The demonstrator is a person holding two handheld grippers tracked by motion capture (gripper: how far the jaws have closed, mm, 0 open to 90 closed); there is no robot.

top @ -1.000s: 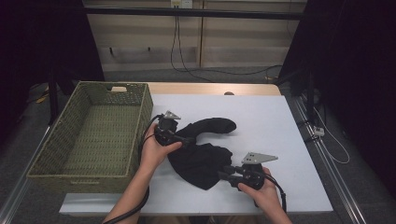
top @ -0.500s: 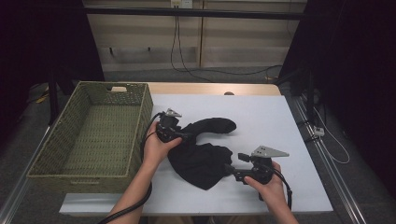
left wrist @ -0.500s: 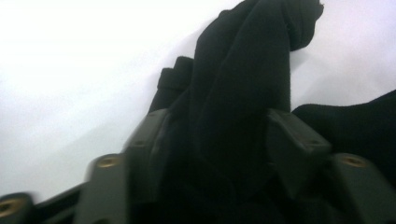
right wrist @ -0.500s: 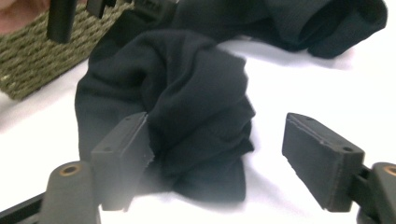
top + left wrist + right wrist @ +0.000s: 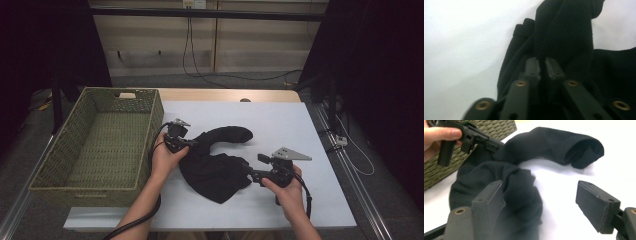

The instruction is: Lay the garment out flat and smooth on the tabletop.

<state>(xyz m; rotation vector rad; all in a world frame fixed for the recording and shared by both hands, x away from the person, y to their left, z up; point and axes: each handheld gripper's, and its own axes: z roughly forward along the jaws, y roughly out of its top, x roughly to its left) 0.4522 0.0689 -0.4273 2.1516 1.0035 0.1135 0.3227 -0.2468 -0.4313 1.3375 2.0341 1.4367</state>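
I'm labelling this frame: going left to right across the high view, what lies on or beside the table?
Wicker basket → left gripper → black garment → right gripper.

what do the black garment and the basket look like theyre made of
Black garment: looks like soft, matte knit or fleece-like fabric; it folds and bunches limply with no shine. Basket: seems woven wicker or a similar fibre, olive-green; a regular plaited weave shows on its walls and floor. Natural or synthetic cannot be told.
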